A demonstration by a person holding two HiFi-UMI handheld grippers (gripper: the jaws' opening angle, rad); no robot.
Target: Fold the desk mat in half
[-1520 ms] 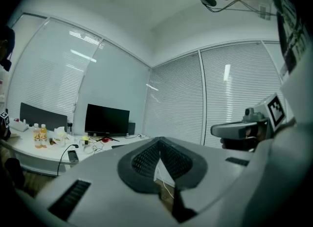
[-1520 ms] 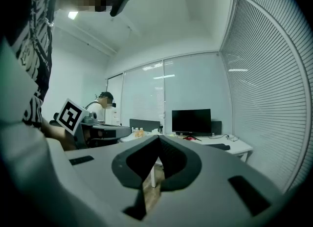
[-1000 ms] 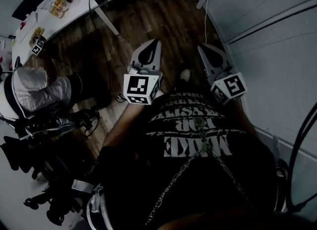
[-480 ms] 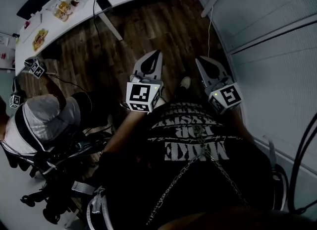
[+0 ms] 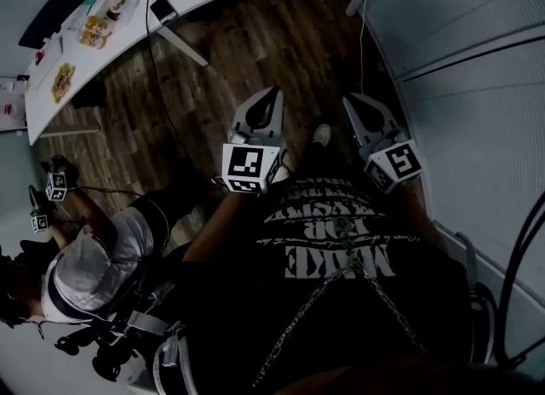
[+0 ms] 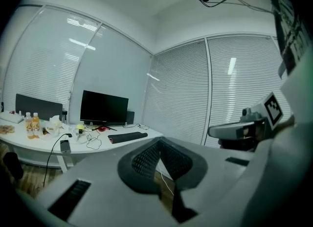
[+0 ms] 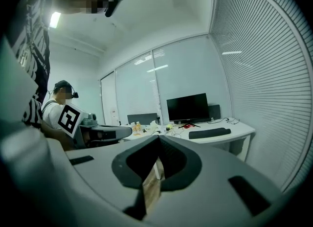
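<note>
My left gripper (image 6: 159, 142) is closed with nothing held: its ribbed pads meet, with only floor behind them. My right gripper (image 7: 158, 140) is shut and empty too.

The long black desk mat (image 6: 127, 137) lies on the curved white desk (image 6: 24, 144), at 9 o'clock of the left jaws and 2 o'clock of the right, well apart from both. It sits below a black flat monitor (image 6: 103, 107) and just beside loose dark cables (image 6: 93, 140).

My worry is arriving with the jaws closed and shoving the mat rather than pinching its edge. I could also catch a cable with it and drag the desk clutter along.

Only the gripper views show the mat clearly, because the head view all but crops that end of the desk at 12 o'clock. Only the head view shows a second person in a pale top (image 5: 94, 270) seated at 8 o'clock. It also shows the brown plank floor (image 5: 255, 53) under both grippers.
</note>
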